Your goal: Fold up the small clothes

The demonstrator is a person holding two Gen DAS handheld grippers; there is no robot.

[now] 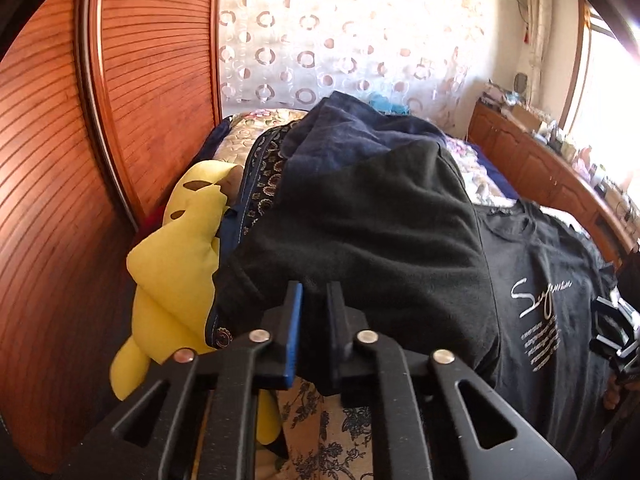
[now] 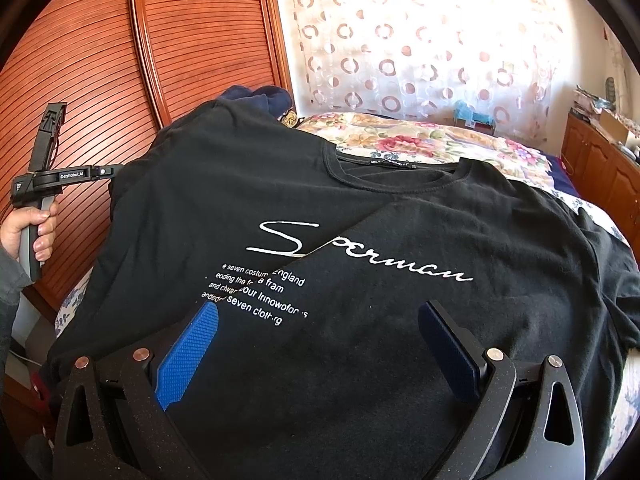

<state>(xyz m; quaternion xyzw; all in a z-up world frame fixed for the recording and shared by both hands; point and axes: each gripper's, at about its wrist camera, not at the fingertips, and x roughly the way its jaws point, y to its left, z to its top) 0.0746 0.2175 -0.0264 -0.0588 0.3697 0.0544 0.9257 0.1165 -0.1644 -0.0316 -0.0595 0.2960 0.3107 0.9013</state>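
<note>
A black T-shirt (image 2: pixel 224 216) lies print-up on the bed (image 2: pixel 440 140), its collar (image 2: pixel 400 168) toward the far curtain (image 2: pixel 420 40) and its hem toward the near edge, so its long axis runs away from the cameras. The white script print (image 2: pixel 360 256) reads left to right across the chest, broken by a diagonal fold line where one flap of the shirt lies over the other.

The left gripper (image 1: pixel 316 300) has its fingers (image 1: pixel 294 320) drawn close together, pinching the edge of a raised flap of the black fabric at the shirt's left side; the cloth bulges up in front of that camera and hides much of the bed. In the right wrist view this gripper (image 2: pixel 108 170) reaches the shirt's left edge, held by the person's left hand (image 2: pixel 32 232).

The right gripper (image 2: pixel 316 344) hovers low over the lower chest of the shirt with its fingers (image 2: pixel 188 352) spread wide, gripping nothing.

To the left, the wooden slatted wardrobe (image 2: pixel 192 40) stands close beside the bed. A yellow plush toy (image 1: pixel 172 272) and a heap of navy clothes (image 1: pixel 352 132) sit against the shirt's left and far-left edges. To the right, floral bedding shows past the right sleeve, then a wooden cabinet (image 2: pixel 600 168) along the wall. Beyond the collar, bare floral quilt stretches up to the curtain.
</note>
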